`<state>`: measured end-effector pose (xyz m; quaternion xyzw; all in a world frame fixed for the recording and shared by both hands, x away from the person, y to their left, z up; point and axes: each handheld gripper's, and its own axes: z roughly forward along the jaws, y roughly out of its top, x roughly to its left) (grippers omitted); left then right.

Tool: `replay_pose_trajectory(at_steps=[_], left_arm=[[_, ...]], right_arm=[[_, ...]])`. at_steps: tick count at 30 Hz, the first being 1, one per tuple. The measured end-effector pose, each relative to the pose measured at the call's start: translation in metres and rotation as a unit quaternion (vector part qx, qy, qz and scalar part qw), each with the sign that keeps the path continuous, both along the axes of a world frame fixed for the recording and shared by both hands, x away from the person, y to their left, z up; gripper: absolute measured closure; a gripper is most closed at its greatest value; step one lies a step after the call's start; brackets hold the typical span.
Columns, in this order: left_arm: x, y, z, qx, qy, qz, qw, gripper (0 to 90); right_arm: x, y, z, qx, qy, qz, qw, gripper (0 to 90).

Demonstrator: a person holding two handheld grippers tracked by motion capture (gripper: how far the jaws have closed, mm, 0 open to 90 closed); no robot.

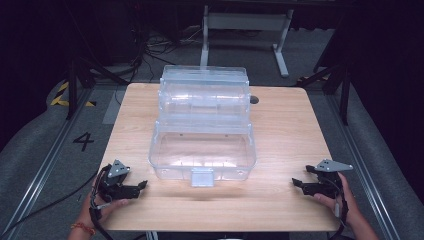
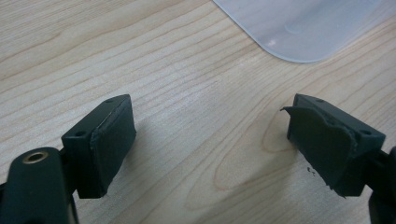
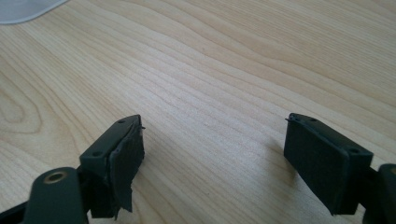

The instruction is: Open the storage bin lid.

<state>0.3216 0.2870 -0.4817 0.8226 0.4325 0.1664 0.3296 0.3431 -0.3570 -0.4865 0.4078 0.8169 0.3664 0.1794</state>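
Note:
A clear plastic tiered box (image 1: 202,127) stands in the middle of the wooden table (image 1: 285,130), its trays stepped back and a latch tab at its front. My left gripper (image 1: 142,185) rests at the table's front left, held by a hand, jaws pointing right toward the box. Its jaws stand open over bare wood in the left gripper view (image 2: 210,140), with a corner of the box (image 2: 303,28) ahead. My right gripper (image 1: 296,183) sits at the front right, pointing left. Bare wood lies between its open jaws in the right gripper view (image 3: 212,154).
A small dark round spot (image 1: 254,99) lies on the table behind the box. Beyond the table stand a white frame (image 1: 245,25) and cables on a grey floor. Metal rails (image 1: 45,165) run along both sides.

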Motion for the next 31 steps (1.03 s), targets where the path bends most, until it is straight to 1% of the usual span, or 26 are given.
replay_pose_trajectory(at_steps=[3, 5, 6, 9, 26, 27, 28, 29, 30, 31], left_arm=[[0.0000, -0.0001, -0.0001, -0.001, 0.001, 0.001, 1.0000, 15.7], [0.0010, 0.0003, 0.0001, 0.002, -0.001, -0.001, 1.0000, 15.6], [0.0012, 0.0004, 0.0006, 0.002, 0.003, -0.003, 1.0000, 15.6], [0.0024, 0.0004, 0.0001, 0.001, -0.001, -0.003, 1.0000, 15.5], [0.0032, 0.0002, 0.0000, 0.001, -0.002, -0.001, 1.0000, 15.6], [0.0031, -0.0002, 0.0002, 0.004, -0.002, 0.004, 1.0000, 15.7], [0.0031, -0.0002, 0.0002, 0.004, -0.002, 0.004, 1.0000, 15.8], [0.0031, -0.0011, 0.0000, 0.003, -0.004, 0.015, 0.9999, 15.8], [0.0028, -0.0015, 0.0005, 0.004, -0.001, 0.019, 0.9998, 15.8], [0.0028, -0.0015, 0.0005, 0.004, -0.001, 0.019, 0.9998, 15.8]], right_arm=[[0.0003, -0.0001, -0.0001, 0.000, 0.000, 0.001, 1.0000, 20.1], [0.0003, -0.0001, -0.0001, 0.000, 0.000, 0.001, 1.0000, 20.1], [0.0003, -0.0002, -0.0001, 0.000, 0.000, 0.001, 1.0000, 20.1], [0.0003, -0.0002, -0.0001, 0.000, 0.000, 0.001, 1.0000, 20.1], [0.0003, -0.0002, -0.0001, 0.000, 0.000, 0.002, 1.0000, 20.1], [0.0003, -0.0001, 0.0000, 0.000, 0.000, 0.001, 1.0000, 20.1], [0.0002, -0.0001, 0.0000, 0.000, 0.000, 0.001, 1.0000, 20.1], [0.0003, -0.0001, -0.0001, 0.000, 0.000, 0.001, 1.0000, 20.1], [0.0003, -0.0001, -0.0001, 0.000, 0.000, 0.001, 1.0000, 20.1], [0.0003, -0.0002, 0.0000, 0.000, 0.000, 0.001, 1.0000, 20.1]])
